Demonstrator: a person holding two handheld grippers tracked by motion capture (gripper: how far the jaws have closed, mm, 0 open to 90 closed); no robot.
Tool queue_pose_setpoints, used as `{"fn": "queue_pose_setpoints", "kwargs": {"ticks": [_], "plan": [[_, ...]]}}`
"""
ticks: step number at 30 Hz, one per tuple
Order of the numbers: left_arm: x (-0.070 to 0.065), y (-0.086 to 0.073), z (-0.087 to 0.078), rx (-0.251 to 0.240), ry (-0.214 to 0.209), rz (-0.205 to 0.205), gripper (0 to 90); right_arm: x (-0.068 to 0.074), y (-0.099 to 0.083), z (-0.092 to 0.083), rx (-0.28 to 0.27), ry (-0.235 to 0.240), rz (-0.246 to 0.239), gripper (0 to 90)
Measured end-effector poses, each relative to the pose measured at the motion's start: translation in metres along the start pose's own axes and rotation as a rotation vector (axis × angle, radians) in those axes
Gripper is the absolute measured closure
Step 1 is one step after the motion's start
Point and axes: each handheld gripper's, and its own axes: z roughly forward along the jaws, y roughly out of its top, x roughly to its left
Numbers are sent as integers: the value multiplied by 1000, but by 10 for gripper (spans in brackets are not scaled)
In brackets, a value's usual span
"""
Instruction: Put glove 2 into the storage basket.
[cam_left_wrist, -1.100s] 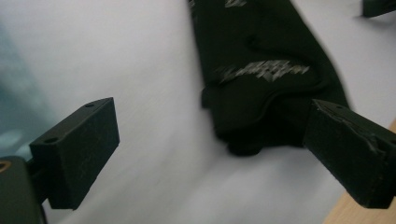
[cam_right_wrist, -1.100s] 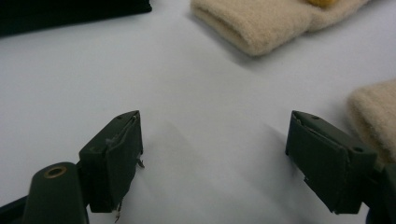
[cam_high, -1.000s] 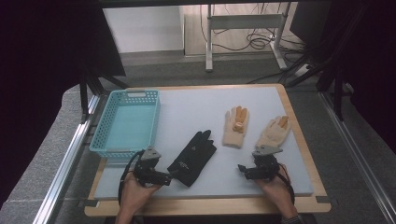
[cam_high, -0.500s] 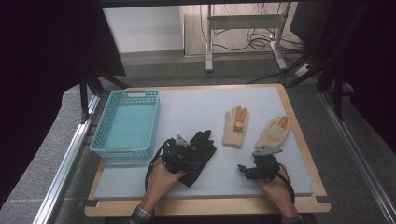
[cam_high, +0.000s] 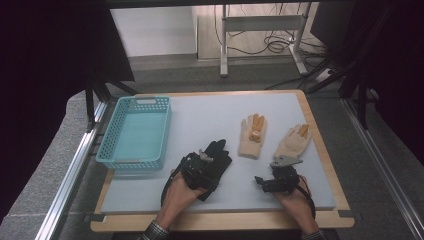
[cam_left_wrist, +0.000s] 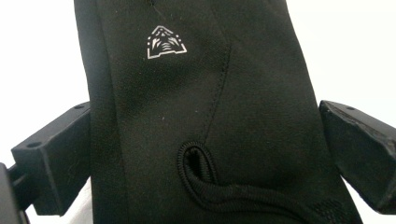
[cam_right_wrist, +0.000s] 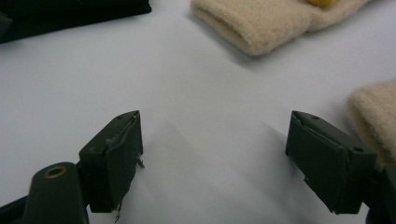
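Note:
A black glove (cam_high: 220, 151) with a small white logo lies on the white mat at front centre. My left gripper (cam_high: 206, 162) is down over its cuff end. In the left gripper view the black glove (cam_left_wrist: 187, 93) lies between the two jaws, which stand wide apart on either side of it, so the left gripper (cam_left_wrist: 205, 158) is open. Two beige knitted gloves (cam_high: 252, 136) (cam_high: 293, 142) lie to the right. My right gripper (cam_high: 262, 180) rests near the front edge, open over bare mat (cam_right_wrist: 215, 154), with one beige cuff (cam_right_wrist: 261, 23) ahead and another (cam_right_wrist: 376, 114) beside its right jaw.
A light blue plastic basket (cam_high: 112, 150) stands at the left of the mat, with nothing in it. The wooden table border (cam_high: 220, 220) runs along the front. Metal rails flank both sides of the table.
My left gripper has moved from the front left of the mat rightward and forward onto the black glove's cuff. The right gripper and the beige gloves have stayed put.

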Motion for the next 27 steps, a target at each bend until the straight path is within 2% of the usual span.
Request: {"fn": "queue_pose_setpoints", "kwargs": {"ticks": [2,5,8,9,12,14,16,17,19,20,21,22,23,25,27], "plan": [[2,0,1,9,-15,-16,0,0,0,0,0,0,0,182],[1,2,-2,26,-3,-19,40,0,0,0,0,0,0,182],[-3,2,-3,30,5,-19,74,0,0,0,0,0,-1,182],[-6,2,-4,35,7,-8,78,0,0,0,0,0,-1,182],[-6,1,-5,38,-5,-10,109,0,0,0,0,0,-1,182],[-4,1,-8,29,-6,-10,199,0,0,0,0,-1,-1,182],[-1,0,-15,7,-8,11,346,0,0,0,0,-1,-1,182],[1,-1,-15,-1,-13,7,416,0,0,0,0,-1,-1,182],[6,-3,-16,-21,-37,0,500,0,0,0,0,-1,-1,182],[6,-3,-16,-21,-37,0,530,0,0,0,0,-1,-1,182],[10,-5,-19,-43,-63,-12,570,0,0,0,0,-1,0,182],[10,-5,-19,-43,-63,-12,592,0,0,0,0,-1,0,182],[14,-6,-22,-61,-88,-21,621,0,0,0,0,-1,0,182],[15,-4,-25,-71,-85,-9,676,0,0,0,0,0,0,182],[16,0,-30,-76,-56,2,697,0,0,0,0,0,0,182]]}}
